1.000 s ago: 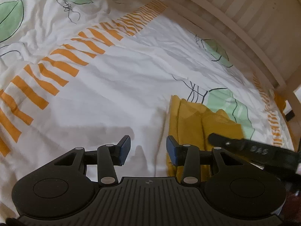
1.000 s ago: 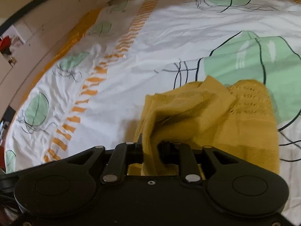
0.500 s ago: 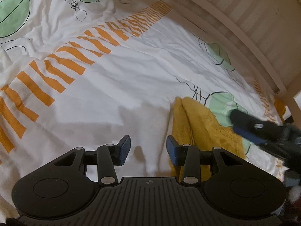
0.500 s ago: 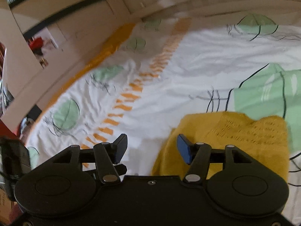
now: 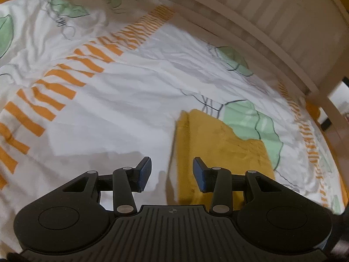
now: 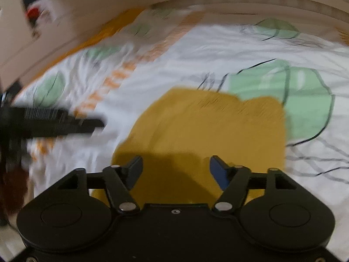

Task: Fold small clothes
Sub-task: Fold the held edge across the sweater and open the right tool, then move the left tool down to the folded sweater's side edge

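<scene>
My right claw (image 6: 175,171) is nearest in its own view: jaws opening, wide apart, nothing between the pads, hanging just above the near edge of the yellow knit garment (image 6: 207,126), which lies under its shadow. My left claw (image 5: 172,174) stands partly apart and empty, its right pad over the garment's left edge (image 5: 220,148), its left pad over bare bed sheet (image 5: 122,100). The garment sits flat on the sheet as a rough folded rectangle, its far corner overlapping a green leaf print; the right view is blurred, so I cannot read the knit detail or count layers. In that same view the left claw shows as a dark bar at the left edge, well apart from the garment. Beyond lie the orange striped band and, farthest, the pale slatted bed frame (image 5: 272,21). Judgement: a fold looks just laid down and released. Next move calls for either pinching one edge cleanly for another fold, or pressing the stack flat without dragging the top layer askew.
</scene>
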